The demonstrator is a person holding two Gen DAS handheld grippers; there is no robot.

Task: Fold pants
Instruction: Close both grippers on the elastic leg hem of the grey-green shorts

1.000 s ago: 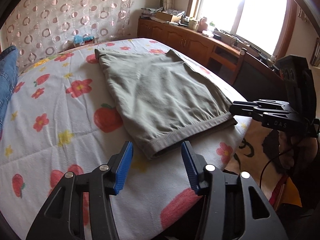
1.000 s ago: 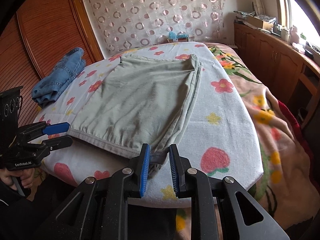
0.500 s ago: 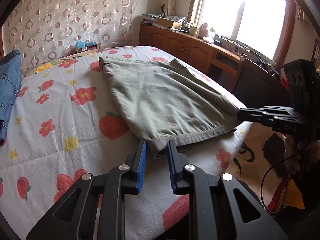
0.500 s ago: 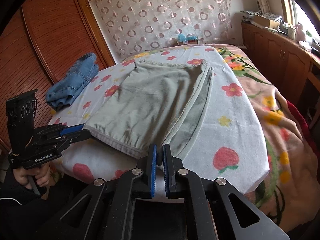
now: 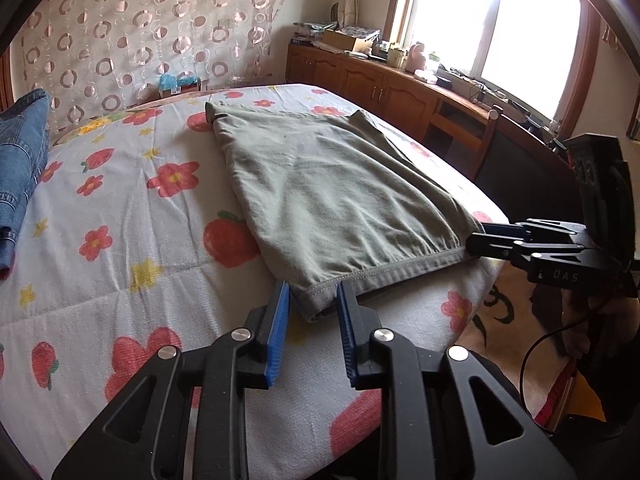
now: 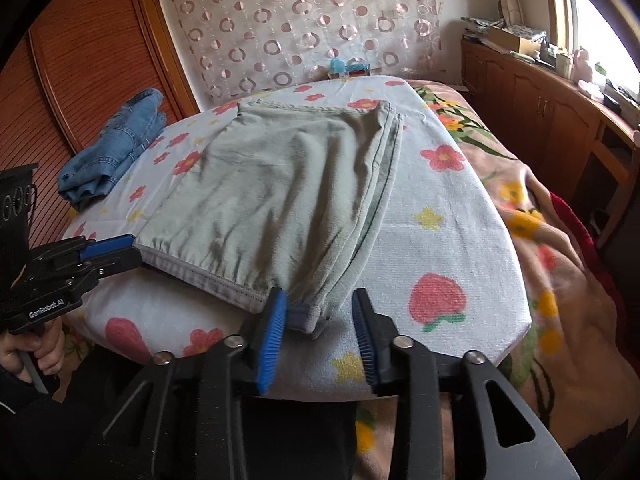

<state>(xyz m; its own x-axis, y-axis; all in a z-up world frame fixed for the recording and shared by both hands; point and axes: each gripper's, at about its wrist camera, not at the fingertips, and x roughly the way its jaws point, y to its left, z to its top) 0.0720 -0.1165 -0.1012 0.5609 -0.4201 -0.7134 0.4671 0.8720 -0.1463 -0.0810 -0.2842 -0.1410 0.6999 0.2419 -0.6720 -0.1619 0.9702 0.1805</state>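
Grey-green pants (image 5: 332, 192) lie folded flat on the flowered bedspread (image 5: 120, 240), waistband toward me at the bed's near edge; they also show in the right wrist view (image 6: 272, 200). My left gripper (image 5: 312, 304) is open, its blue pads (image 5: 280, 320) on either side of the waistband's left corner. My right gripper (image 6: 320, 312) is open around the waistband's right corner. In the left wrist view the right gripper (image 5: 492, 238) is at that corner; in the right wrist view the left gripper (image 6: 116, 252) is at its corner.
Folded blue jeans (image 6: 116, 148) lie at the bed's far left. A wooden cabinet (image 5: 384, 88) with clutter runs under the window on the right. A wooden wardrobe (image 6: 80, 80) stands left. A flowered blanket (image 6: 552, 240) hangs off the bed's right side.
Both grippers were shut on the waistband corners half a second ago. Both have opened now and the waistband rests on the bed.
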